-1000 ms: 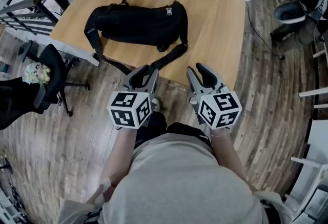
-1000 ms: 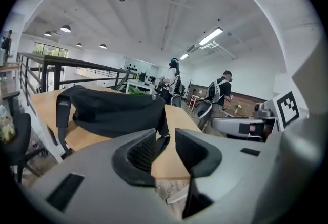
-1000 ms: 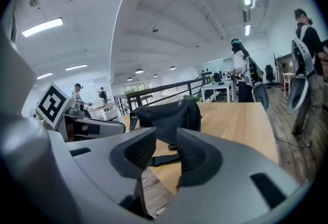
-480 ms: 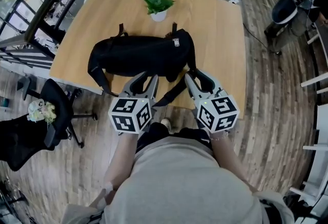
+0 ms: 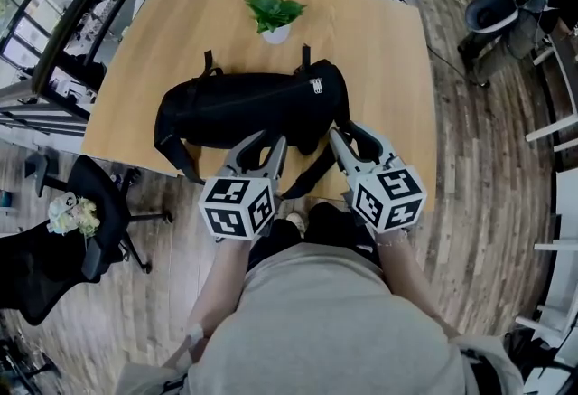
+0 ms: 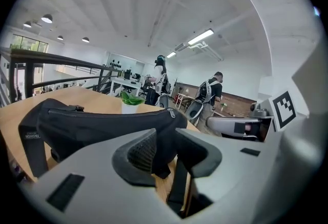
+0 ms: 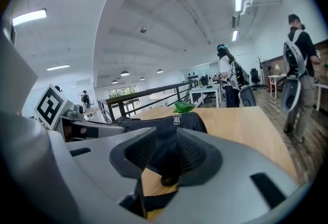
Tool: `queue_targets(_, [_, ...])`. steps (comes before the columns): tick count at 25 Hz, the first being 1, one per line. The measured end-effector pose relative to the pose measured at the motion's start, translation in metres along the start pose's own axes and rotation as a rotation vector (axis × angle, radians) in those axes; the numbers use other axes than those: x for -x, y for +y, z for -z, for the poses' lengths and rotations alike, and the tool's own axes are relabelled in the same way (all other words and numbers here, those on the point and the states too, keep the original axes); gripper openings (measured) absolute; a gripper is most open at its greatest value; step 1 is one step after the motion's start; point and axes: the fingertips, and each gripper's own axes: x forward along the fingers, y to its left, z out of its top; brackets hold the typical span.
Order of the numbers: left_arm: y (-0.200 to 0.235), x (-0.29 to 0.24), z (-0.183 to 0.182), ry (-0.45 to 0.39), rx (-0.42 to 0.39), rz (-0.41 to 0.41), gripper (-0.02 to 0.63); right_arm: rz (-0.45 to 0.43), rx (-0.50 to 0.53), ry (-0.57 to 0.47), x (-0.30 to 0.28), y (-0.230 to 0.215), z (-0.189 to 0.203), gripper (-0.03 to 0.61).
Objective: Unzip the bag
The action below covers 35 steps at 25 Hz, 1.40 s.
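- On table [image 5: 388, 41], bag [image 5: 244, 108] lies zipped; pull [image 5: 317, 86] at its right end.
- Left gripper [image 5: 262, 145], right gripper [image 5: 350, 133]: jaws wide, empty, near bag, likely to brace and tug.

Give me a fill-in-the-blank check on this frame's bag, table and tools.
The bag on the table is ___ in colour.
The potted plant stands at the bag's ___ side, away from the person.
In the head view, the silver zipper pull sits at the bag's ___ end.
The left tool and right tool, jaws apart, grip ___.
Missing: black; far; right; nothing.
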Motion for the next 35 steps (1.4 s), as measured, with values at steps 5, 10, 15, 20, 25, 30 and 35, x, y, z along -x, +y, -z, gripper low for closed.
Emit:
queue_targets(5, [0.004,-0.002,0.003,0.011,0.012,-0.013,0.126,-0.007,-0.006,0.007,-0.008,-0.006,-0.001,0.117])
queue_targets(10, [0.006,-0.016,-0.004,0.001,0.015,-0.033,0.126,-0.026,-0.014,0.009,-0.021,-0.021,-0.004,0.117])
queue_targets(15, [-0.002,-0.035,-0.023,-0.017,-0.013,-0.025,0.126,-0.054,-0.033,0.008,-0.035,-0.038,-0.017,0.117])
queue_targets(20, [-0.016,-0.059,-0.030,-0.012,-0.054,0.011,0.126,-0.110,-0.055,0.025,-0.045,-0.046,-0.023,0.124])
queue_targets(25, [-0.025,-0.079,-0.031,0.010,-0.112,0.026,0.126,-0.142,-0.068,0.053,-0.053,-0.056,-0.022,0.132])
queue_targets(30, [-0.028,-0.093,-0.031,0.037,-0.211,0.028,0.124,-0.178,-0.101,0.079,-0.063,-0.058,-0.015,0.138])
queue_targets(35, [-0.033,-0.100,-0.033,0.053,-0.271,0.033,0.124,-0.219,-0.109,0.102,-0.068,-0.055,-0.011,0.138])
